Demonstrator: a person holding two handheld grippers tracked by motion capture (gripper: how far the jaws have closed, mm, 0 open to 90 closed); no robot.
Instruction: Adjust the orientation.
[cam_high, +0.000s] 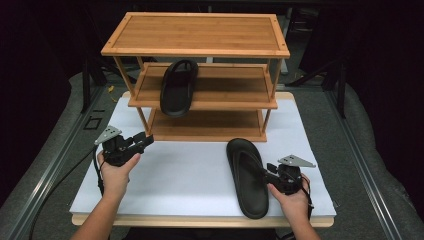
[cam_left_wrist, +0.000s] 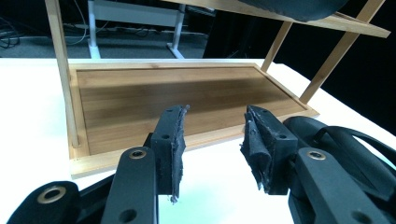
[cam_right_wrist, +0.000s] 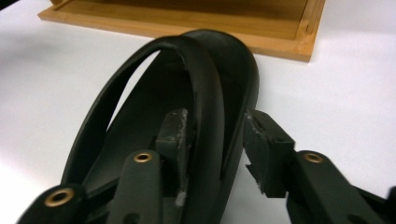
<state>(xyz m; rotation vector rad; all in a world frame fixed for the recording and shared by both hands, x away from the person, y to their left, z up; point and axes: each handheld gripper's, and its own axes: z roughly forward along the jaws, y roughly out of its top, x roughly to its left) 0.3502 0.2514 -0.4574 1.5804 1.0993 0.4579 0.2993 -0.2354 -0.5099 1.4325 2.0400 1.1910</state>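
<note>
Three bamboo tiers form the rack (cam_high: 200, 37) on the white table (cam_high: 190, 175), dark room behind. Before the rack, left claw (cam_high: 145, 140) gapes empty; right claw (cam_high: 267, 171) straddles a black sandal (cam_high: 245, 175) strap, jaws apart.

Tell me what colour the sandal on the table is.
Black; the sandal shows best in the high view.

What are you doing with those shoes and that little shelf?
A person holds a gripper in each hand at a white table. One black sandal already lies on the middle level of a wooden shoe rack. The right gripper has its open jaws around the side edge and strap of the other sandal, which lies on the table. The left gripper is open and holds nothing.
</note>
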